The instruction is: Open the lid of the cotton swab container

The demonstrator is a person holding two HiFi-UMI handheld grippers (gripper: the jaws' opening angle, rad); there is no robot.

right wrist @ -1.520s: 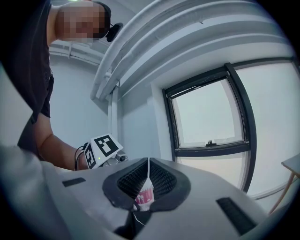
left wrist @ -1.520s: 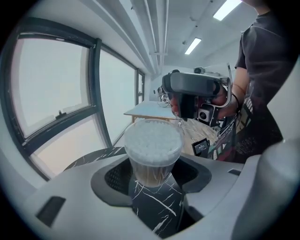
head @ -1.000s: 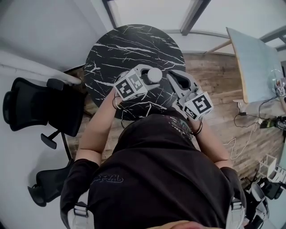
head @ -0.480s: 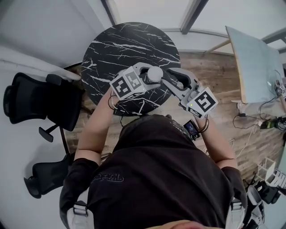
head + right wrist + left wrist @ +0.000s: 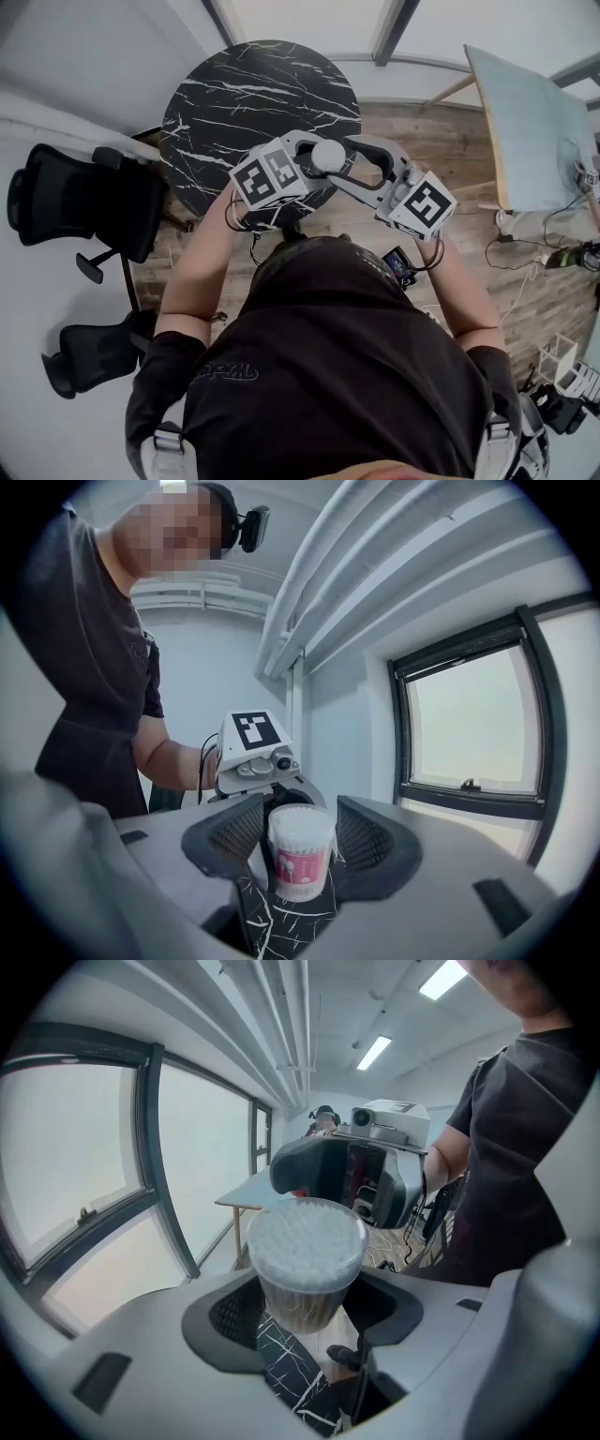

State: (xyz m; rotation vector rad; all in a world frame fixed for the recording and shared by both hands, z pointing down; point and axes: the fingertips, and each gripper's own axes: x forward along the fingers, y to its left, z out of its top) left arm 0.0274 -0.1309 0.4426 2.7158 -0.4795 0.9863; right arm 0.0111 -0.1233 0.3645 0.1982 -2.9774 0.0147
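Left gripper held the swab container up; right gripper stood open around it.

A person [image 5: 328,375] in a dark shirt stood at the near side of a round black marble table [image 5: 253,94], with dark chairs [image 5: 75,206] to its left and a pale table [image 5: 530,131] to the far right. The left gripper [image 5: 305,1312] had its jaws clamped on the lower body of the container [image 5: 328,155], holding it upright in the air over the table's near right rim. The right gripper [image 5: 300,841] faced it from the right. Its jaws had just been opening, and the container stood between them with the pads clear of its sides. White swab tips filled the container's top.
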